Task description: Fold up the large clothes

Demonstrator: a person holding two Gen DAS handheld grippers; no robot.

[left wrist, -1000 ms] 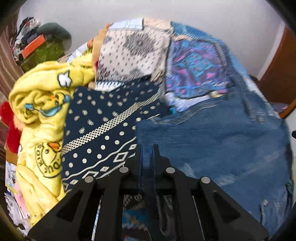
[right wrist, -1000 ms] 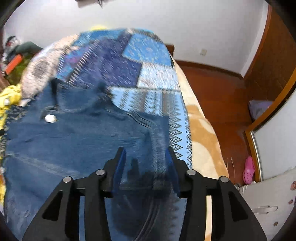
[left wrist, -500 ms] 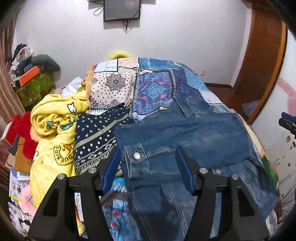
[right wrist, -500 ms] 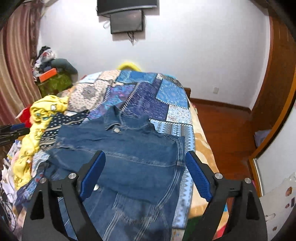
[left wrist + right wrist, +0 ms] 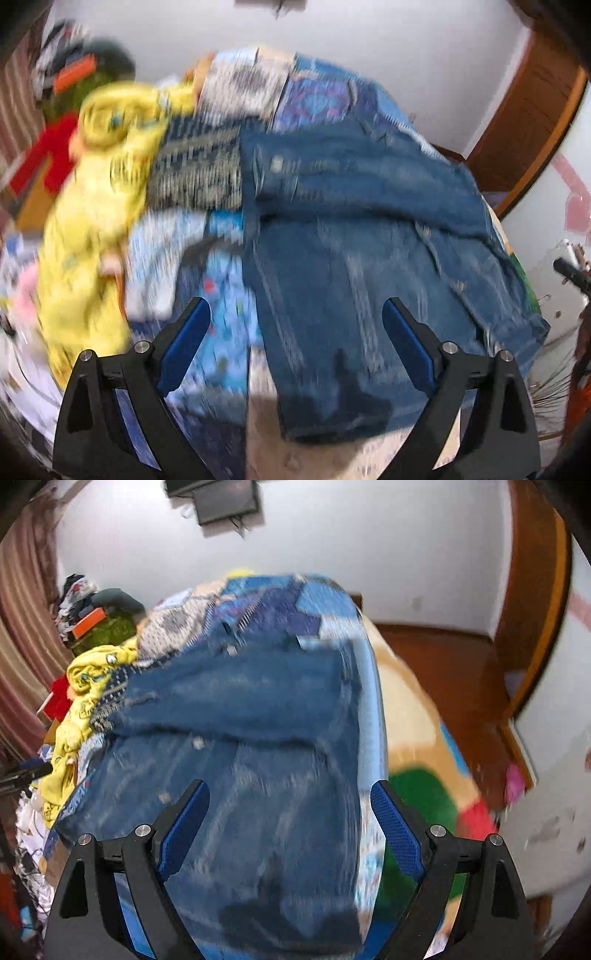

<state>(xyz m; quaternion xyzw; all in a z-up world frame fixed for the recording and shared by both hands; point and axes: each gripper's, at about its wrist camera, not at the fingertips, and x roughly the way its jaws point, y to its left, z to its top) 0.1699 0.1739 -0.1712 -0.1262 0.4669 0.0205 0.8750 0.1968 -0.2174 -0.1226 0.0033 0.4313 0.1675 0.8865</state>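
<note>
A blue denim jacket (image 5: 354,236) lies on the patchwork bedspread (image 5: 314,99), its upper part folded down over the lower part. My left gripper (image 5: 295,343) hangs above the jacket's near left corner; its jaws are opening wide, with nothing pressed between the blue pads (image 5: 184,343). In the right wrist view the same denim jacket (image 5: 258,731) fills the middle. My right gripper (image 5: 290,827) stands open above its near right part, holding nothing. Both views are blurred by motion.
A yellow cartoon-print blanket (image 5: 96,206) and a dark dotted cloth (image 5: 195,173) lie left of the jacket. Piled clothes and a red thing sit at the far left. A wooden door frame (image 5: 532,110) and wooden floor (image 5: 443,664) are on the right. A screen (image 5: 225,498) hangs on the wall.
Both grippers let go of the denim, opened wide and drew back toward the near end of the bed. The jacket's top part now lies folded over the rest.
</note>
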